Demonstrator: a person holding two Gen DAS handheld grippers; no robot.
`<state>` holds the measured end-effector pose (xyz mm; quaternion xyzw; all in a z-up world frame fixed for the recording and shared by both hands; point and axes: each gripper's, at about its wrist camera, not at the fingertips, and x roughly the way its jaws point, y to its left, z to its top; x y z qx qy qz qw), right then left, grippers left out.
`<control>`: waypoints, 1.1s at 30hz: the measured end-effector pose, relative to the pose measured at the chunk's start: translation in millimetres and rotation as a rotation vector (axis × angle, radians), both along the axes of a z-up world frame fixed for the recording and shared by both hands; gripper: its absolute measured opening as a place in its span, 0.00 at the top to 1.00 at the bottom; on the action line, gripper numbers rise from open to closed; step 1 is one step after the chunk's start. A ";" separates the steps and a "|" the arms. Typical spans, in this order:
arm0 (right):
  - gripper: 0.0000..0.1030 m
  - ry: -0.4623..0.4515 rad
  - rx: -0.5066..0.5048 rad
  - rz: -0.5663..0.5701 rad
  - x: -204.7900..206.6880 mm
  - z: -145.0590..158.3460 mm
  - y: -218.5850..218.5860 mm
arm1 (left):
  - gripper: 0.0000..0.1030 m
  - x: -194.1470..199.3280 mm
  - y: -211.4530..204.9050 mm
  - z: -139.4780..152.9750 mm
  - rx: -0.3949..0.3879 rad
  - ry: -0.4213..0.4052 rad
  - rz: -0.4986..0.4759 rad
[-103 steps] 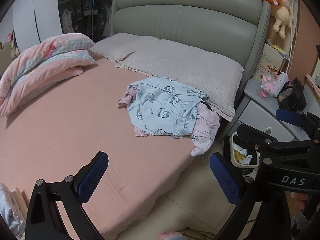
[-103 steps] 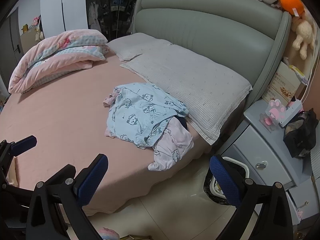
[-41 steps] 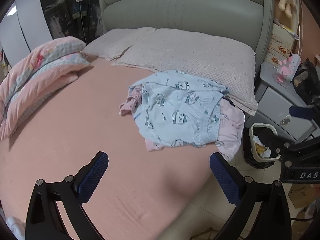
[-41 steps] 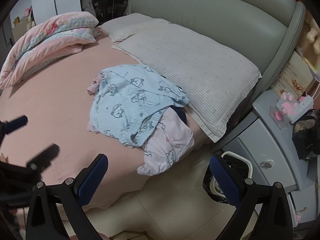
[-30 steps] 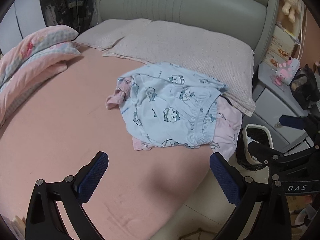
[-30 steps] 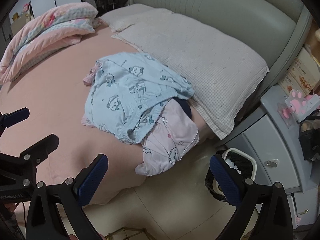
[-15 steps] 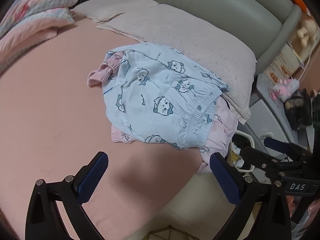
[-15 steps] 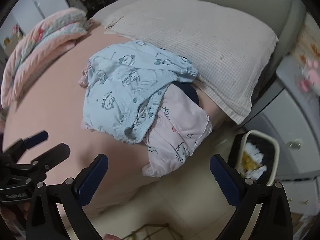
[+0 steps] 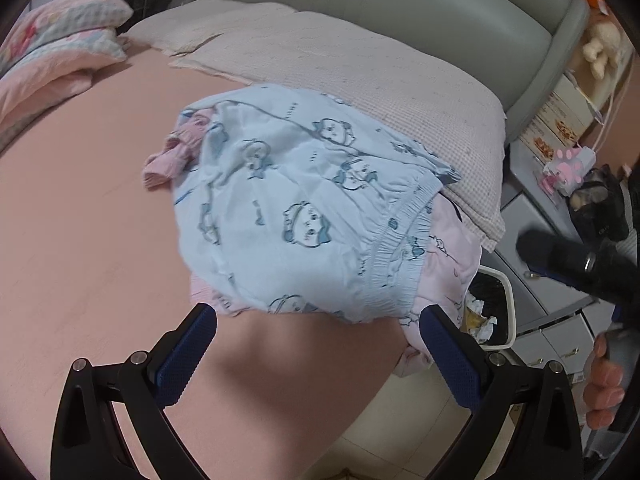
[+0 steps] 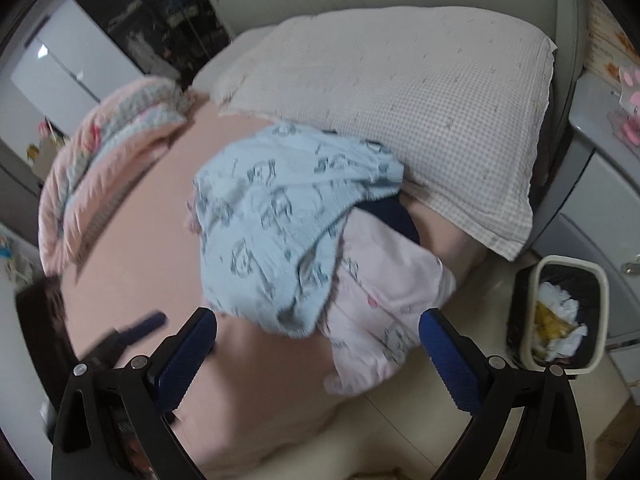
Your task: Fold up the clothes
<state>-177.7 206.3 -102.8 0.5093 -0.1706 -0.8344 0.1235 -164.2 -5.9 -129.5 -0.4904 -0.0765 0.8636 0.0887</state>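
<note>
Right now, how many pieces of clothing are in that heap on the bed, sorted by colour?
Light blue with cartoon print: 1, the blue garment on top.
Pale pink: 1, the pink garment hanging over the bed edge.
Dark navy: 1, a navy piece, mostly hidden.
Total: 3 visible; more may lie underneath.

This is a bedroom in a home: a wide bed with a pink sheet fills the view, with a padded grey-green headboard at 12 o'clock and checked pillows laid against it. A folded pink quilt lies at 10 o'clock, and children's pyjamas are heaped near the bed's edge. At 3 o'clock stands a grey bedside cabinet, a lined waste bin on the tiled floor beside it, and a plush toy sits by the headboard.
</note>
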 end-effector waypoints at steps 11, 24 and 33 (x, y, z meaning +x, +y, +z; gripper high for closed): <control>0.02 -0.004 -0.149 0.027 -16.5 -32.0 -17.0 | 0.00 -6.7 9.0 -22.6 0.035 0.006 0.025; 0.12 -0.027 -0.197 -0.037 -24.6 -46.8 -13.0 | 0.02 -12.6 19.8 -37.2 0.083 -0.038 0.008; 0.30 -0.058 -0.179 -0.062 -41.1 -59.6 -10.4 | 0.18 -30.3 20.4 -47.6 0.101 -0.074 0.052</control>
